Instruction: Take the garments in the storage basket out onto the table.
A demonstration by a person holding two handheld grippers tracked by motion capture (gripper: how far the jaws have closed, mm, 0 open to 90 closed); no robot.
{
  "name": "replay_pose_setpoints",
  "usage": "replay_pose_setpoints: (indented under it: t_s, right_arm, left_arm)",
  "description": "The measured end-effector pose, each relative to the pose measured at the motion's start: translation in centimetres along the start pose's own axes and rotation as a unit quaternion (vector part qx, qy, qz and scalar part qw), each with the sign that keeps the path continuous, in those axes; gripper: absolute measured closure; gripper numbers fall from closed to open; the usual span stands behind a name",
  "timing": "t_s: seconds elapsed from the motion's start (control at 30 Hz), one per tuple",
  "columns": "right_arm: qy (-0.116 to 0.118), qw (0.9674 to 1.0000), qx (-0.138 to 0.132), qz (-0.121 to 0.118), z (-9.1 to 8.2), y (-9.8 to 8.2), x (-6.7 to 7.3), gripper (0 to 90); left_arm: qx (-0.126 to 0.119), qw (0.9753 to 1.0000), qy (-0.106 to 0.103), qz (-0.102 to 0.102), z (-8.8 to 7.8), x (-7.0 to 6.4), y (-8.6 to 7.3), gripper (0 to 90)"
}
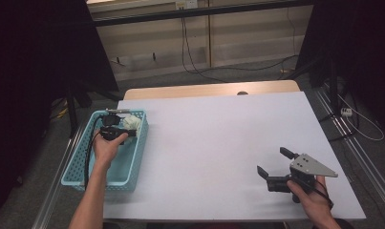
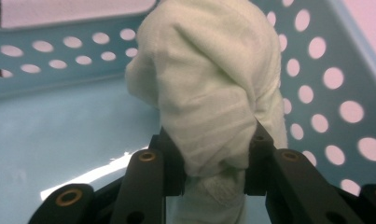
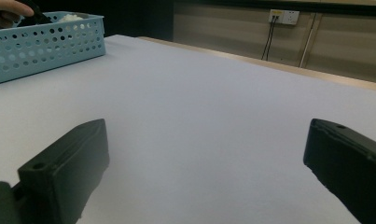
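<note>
- Cloth (image 2: 209,88), pale and bunched, sits in the blue basket (image 1: 80,164) at the table's (image 1: 214,143) left edge.
- Left gripper (image 2: 213,158), in its own close view: jaws pinch the cloth's lower fold.
- High view: right gripper (image 1: 276,162) rests low at the table's right, jaws wide apart, holding nothing.

claw (image 2: 214,163) clamping pale cloth (image 2: 209,84), blue basket (image 2: 316,93)
</note>
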State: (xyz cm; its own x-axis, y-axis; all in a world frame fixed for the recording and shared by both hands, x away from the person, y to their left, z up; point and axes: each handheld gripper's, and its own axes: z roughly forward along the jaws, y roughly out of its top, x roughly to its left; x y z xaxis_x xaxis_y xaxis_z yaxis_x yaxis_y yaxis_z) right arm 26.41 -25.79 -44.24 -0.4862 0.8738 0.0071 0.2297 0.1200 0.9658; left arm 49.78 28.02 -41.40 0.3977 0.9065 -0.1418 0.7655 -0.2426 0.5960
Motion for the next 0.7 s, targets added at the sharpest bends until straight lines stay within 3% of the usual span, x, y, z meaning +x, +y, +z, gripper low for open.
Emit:
replay_pose_setpoints:
  t_s: [0.27,0.37,0.43,0.6,0.63,0.7]
  right_arm:
    - [0.001,1.0000,0.002,-0.002,0.1,0.0,0.1,0.0]
    - [0.002,1.0000,0.002,0.001,0.2,0.1,0.1,0.0]
    - [0.002,1.0000,0.002,0.001,0.2,0.1,0.1,0.0]
    - [0.007,1.0000,0.003,-0.002,0.6,0.1,0.2,0.0]
    - [0.009,1.0000,0.003,-0.002,0.7,0.2,0.2,0.0]
    - [0.010,0.9999,0.003,-0.002,0.7,0.2,0.2,0.0]
  left_arm:
    - [-0.025,0.9997,0.004,0.001,-1.7,0.5,-0.3,68.0]
    - [-0.032,0.9995,0.000,-0.007,-2.1,0.5,-0.6,68.0]
    - [-0.033,0.9994,0.011,0.003,-2.4,0.1,-0.6,68.0]
    - [-0.057,0.9983,0.014,0.007,-3.3,-0.2,-0.6,68.0]
    - [-0.063,0.9976,0.009,0.026,-3.6,-0.4,-0.7,67.9]
    - [-0.065,0.9972,0.013,0.033,-3.7,-0.5,-0.7,67.9]
